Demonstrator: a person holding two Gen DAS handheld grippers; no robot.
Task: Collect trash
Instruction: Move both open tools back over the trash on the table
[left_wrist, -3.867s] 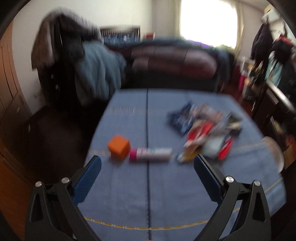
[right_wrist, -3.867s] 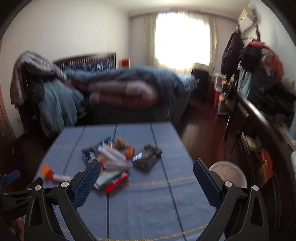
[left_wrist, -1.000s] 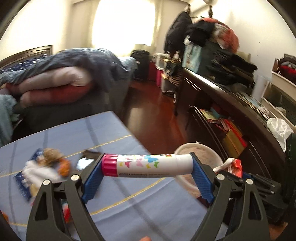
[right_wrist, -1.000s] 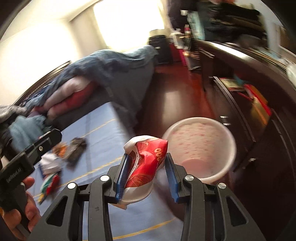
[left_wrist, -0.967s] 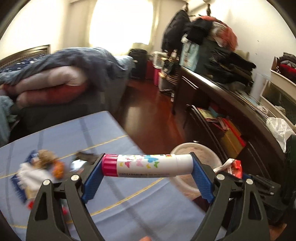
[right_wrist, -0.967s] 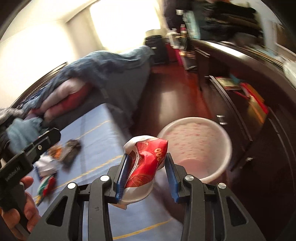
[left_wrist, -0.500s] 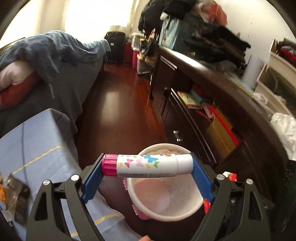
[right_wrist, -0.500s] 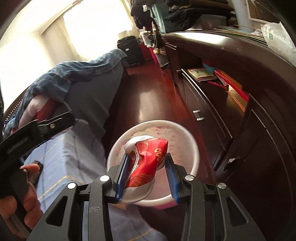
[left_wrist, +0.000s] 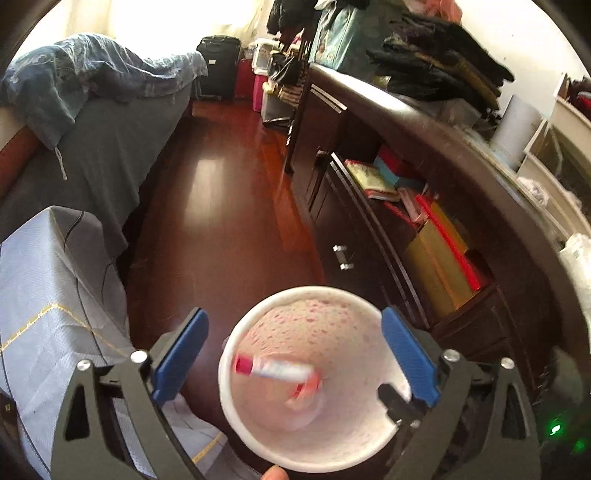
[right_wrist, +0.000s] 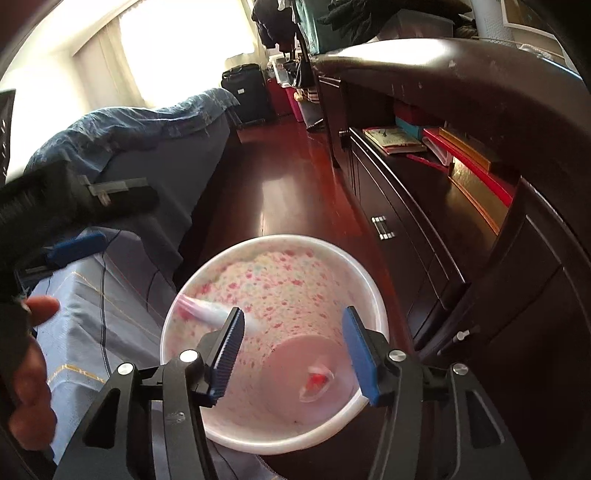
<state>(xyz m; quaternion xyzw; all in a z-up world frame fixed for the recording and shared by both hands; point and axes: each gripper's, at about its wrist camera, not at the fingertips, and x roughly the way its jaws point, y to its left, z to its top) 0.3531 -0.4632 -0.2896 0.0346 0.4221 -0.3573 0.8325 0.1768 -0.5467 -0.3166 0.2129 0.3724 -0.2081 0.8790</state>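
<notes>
Blue pads of the left tool (left_wrist: 295, 354) stand spread wide with nothing between them; its jaws have just been opening. Directly beyond them sits the white bin (left_wrist: 236, 402) with a pink-speckled inner wall, and the tube with the pink cap (left_wrist: 271, 369) shows blurred inside the bin's mouth, clear of both pads, lying across near the side of the bin closest to the bench.

Seen from the right wrist, the right tool (right_wrist: 295, 347) is parted about halfway, and its jaws have also just been opening. No thing is pinched between its ribbed pads. Past them, the red and white wrapper (right_wrist: 317, 380) lies on the bottom of the bin (right_wrist: 369, 280), small and blurred. The same tube (right_wrist: 207, 312) slants inside the bin near its rim on the bench side, its lower end hidden behind the right tool's left pad.

Beside the bin, on that side, the bench (left_wrist: 44, 295) carries a pale blue cloth with thin yellow and dark lines, and the cloth's corner hangs down just next to the bin. A hand (right_wrist: 29, 373) gripping the left tool's black body fills the edge of the right wrist view, above that cloth.

On the bin's other side stands a dark wooden cabinet (left_wrist: 369, 280) with drawers and a shelf of books and boxes. Beyond the bin stretches a glossy red-brown floor (left_wrist: 221, 206), with a bed (left_wrist: 96, 122) under a blue cover farther off.
</notes>
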